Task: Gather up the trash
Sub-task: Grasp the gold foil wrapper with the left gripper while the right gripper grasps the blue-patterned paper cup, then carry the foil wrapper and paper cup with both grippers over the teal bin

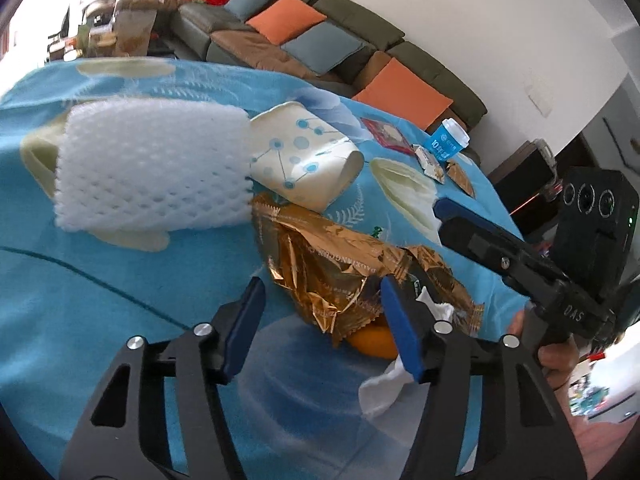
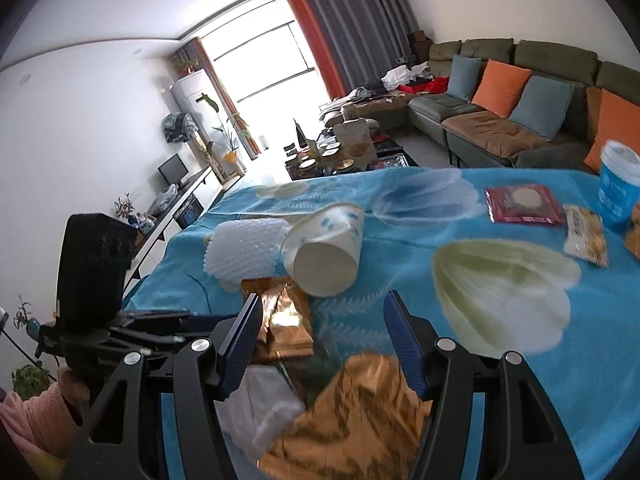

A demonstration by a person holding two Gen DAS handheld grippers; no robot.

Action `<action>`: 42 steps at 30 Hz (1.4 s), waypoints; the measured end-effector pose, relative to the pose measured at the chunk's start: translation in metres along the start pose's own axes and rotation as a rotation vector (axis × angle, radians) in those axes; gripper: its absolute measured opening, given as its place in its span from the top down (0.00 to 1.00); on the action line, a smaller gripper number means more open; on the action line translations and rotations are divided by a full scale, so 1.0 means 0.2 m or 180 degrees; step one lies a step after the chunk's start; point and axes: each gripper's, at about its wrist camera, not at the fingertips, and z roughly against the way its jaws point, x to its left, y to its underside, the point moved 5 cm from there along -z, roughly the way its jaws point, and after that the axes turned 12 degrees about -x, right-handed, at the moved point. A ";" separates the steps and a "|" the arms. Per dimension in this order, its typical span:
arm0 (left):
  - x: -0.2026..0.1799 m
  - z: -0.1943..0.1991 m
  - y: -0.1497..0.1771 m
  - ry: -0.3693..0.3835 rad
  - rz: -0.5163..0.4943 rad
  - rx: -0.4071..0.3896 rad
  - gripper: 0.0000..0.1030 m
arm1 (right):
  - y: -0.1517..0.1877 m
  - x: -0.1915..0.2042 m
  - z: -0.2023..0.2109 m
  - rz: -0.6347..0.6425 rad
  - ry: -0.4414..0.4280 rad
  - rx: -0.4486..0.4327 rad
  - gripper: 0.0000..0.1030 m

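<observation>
Trash all uncollected on blue tablecloth (image 1: 120,280): gold wrapper (image 1: 332,268) central, paper cup (image 1: 304,156) tipped just behind it, foam net (image 1: 152,164) beside cup, blue cup (image 1: 448,138) and packets far behind. No bin visible. Left gripper (image 1: 320,320) angled down, jaws half-open astride wrapper's near edge, not pinching. Right gripper (image 2: 320,336) half-open, empty, hovering over wrapper.

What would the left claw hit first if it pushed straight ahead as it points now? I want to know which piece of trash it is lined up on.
Most likely the crumpled gold foil wrapper, which lies straight ahead of the open left claw. The tipped paper cup lies further along that line; depth is uncertain.
</observation>
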 end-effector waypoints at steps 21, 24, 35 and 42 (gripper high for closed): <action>-0.02 -0.02 -0.02 0.0072 -0.0063 -0.0037 0.64 | -0.08 -0.02 -0.42 0.0043 0.0070 0.0538 0.38; -0.01 -0.06 -0.02 0.0165 0.0043 0.0048 0.85 | -0.08 -0.04 -0.42 0.0005 0.0040 0.0525 0.49; -0.02 0.02 -0.04 0.0113 -0.0033 -0.0153 0.90 | -0.14 -0.04 -0.27 -0.0091 0.0044 0.0243 0.49; -0.04 0.23 -0.05 -0.0025 -0.0207 -0.0438 0.90 | -0.19 0.05 -0.14 -0.0030 -0.0050 0.0024 0.49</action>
